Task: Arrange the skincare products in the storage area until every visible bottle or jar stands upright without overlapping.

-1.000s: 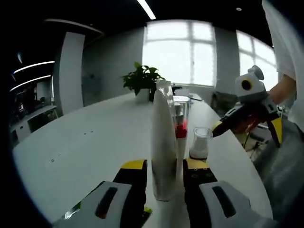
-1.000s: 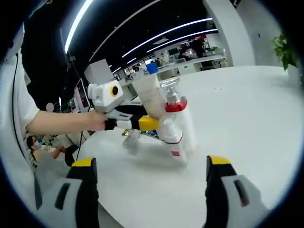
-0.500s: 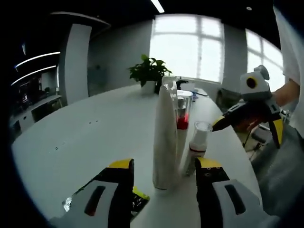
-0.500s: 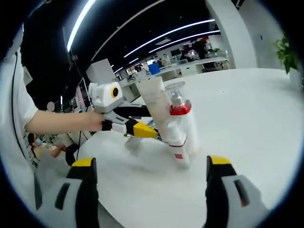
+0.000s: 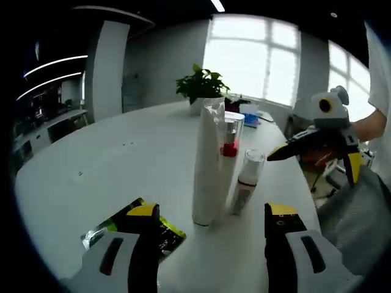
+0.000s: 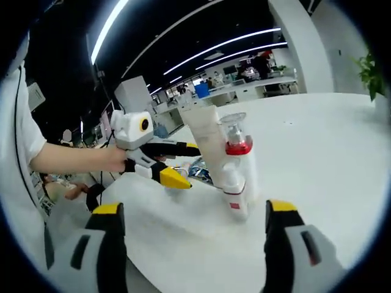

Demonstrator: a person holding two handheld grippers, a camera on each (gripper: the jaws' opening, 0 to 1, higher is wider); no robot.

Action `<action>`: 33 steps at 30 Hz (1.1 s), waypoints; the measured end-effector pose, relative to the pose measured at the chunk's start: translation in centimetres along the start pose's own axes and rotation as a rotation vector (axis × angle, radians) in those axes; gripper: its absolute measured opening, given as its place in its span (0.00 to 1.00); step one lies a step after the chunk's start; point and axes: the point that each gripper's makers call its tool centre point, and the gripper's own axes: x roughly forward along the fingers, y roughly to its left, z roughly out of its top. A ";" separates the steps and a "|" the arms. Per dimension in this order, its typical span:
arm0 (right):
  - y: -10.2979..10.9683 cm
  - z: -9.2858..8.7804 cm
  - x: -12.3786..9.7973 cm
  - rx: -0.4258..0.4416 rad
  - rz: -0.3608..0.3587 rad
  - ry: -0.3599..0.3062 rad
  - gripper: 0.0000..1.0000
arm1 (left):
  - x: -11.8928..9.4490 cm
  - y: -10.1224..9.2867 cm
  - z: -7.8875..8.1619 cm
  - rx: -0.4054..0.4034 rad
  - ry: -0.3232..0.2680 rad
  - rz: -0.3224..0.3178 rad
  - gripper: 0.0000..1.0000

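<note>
Standing upright beyond open left claw (image 5: 208, 229): white tube (image 5: 206, 168), untouched.

Bright windows (image 5: 253, 58) behind a white table (image 5: 110, 165) (ceiling strip lights).

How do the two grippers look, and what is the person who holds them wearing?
The left gripper has black jaws with yellow tips, set on light grey bodies that each carry a dark oval slot. The right gripper is built the same way. In the right gripper view, the left gripper's jaws are long, black and pointed, yellow at the tip. The person wears a white short sleeve.
</note>
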 end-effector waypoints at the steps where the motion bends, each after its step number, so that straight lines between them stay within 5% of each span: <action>1: 0.0 0.0 0.0 0.000 0.001 -0.001 0.96 | -0.2 0.0 -0.1 -0.009 0.002 0.003 0.68; 17: 1.1 0.7 -0.8 -0.022 0.013 -0.018 0.96 | -3.5 -1.0 -1.5 -0.122 0.037 0.094 0.90; 33: 2.6 -0.6 -2.0 -0.013 0.020 -0.016 0.95 | -7.7 -3.4 -3.0 -0.214 0.060 0.159 0.97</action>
